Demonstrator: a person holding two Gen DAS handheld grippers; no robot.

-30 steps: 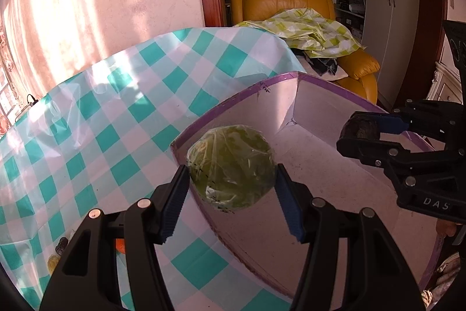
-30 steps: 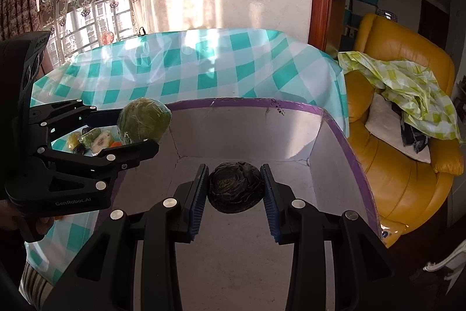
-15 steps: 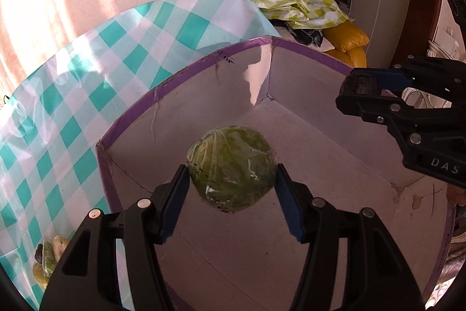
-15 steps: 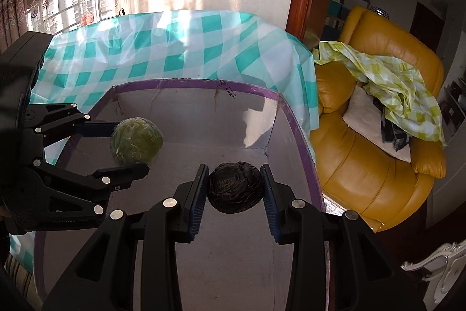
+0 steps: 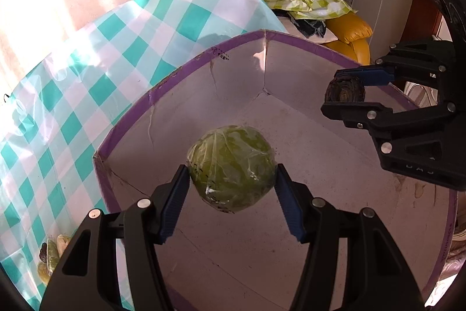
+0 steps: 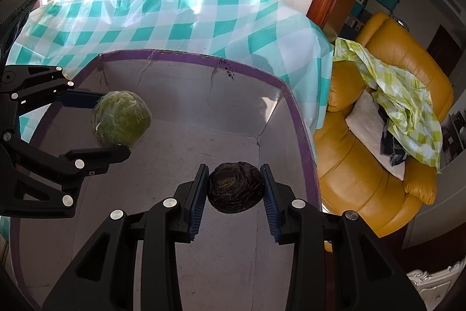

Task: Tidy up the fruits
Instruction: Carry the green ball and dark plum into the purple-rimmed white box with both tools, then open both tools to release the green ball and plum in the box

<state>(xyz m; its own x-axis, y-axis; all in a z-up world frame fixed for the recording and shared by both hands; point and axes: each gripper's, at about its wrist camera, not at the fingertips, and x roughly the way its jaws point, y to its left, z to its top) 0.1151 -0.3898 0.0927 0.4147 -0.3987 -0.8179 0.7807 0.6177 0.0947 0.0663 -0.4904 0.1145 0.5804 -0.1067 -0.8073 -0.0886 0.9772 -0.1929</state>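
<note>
My left gripper point(image 5: 231, 184) is shut on a green cabbage wrapped in clear film point(image 5: 231, 169) and holds it above the floor of a white cardboard box with purple rim point(image 5: 180, 72). My right gripper point(image 6: 234, 188) is shut on a dark purple cabbage point(image 6: 234, 187) and holds it inside the same box point(image 6: 300, 118), near its right wall. In the right wrist view the left gripper point(image 6: 116, 121) with the green cabbage point(image 6: 121, 118) is at the left. In the left wrist view the right gripper point(image 5: 346, 91) with the dark cabbage point(image 5: 345, 89) is at the right.
The box stands on a table with a teal and white checked cloth point(image 5: 87, 54). A few wrapped fruits point(image 5: 51, 258) lie on the cloth left of the box. A yellow leather armchair point(image 6: 378, 159) with a green checked cloth point(image 6: 404, 95) stands beyond the table's right end.
Both grippers have moved forward and down over the box with their cabbages. The left gripper went from over the box's near rim to well inside it.
</note>
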